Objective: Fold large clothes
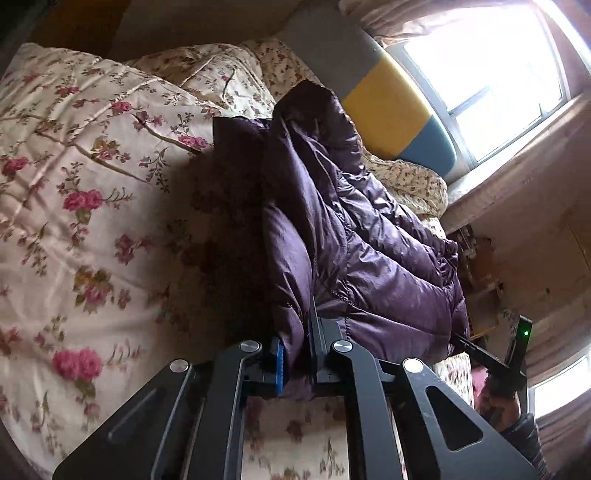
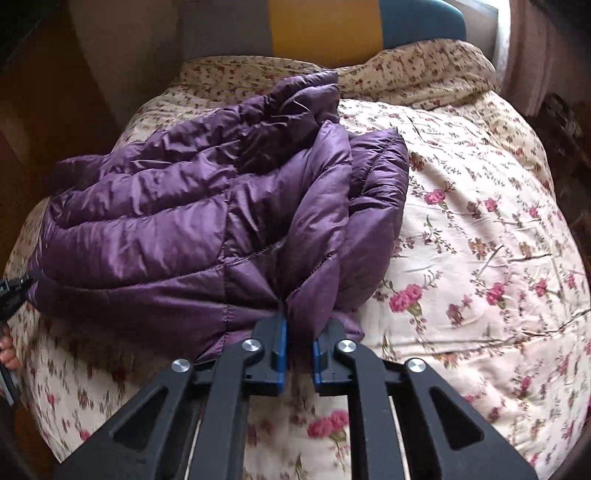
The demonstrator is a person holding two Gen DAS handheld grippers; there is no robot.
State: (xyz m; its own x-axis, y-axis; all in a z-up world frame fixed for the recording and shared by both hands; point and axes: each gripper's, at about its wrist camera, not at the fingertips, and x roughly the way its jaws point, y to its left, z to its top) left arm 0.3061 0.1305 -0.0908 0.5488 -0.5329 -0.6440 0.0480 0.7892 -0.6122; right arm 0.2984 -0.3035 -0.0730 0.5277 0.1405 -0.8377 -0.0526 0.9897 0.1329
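A purple quilted down jacket lies bunched on a bed with a floral cover. My right gripper is shut on a fold of the jacket's near edge, with fabric pinched between the blue pads. In the left wrist view my left gripper is shut on another edge of the jacket, which hangs lifted and crumpled in front of it. The right gripper's body shows at the right edge of the left wrist view. The left gripper's tip shows at the far left of the right wrist view.
A headboard in grey, yellow and blue stands behind the bed. A floral pillow or folded quilt lies at the head. A bright window and a wooden sill are beside the bed.
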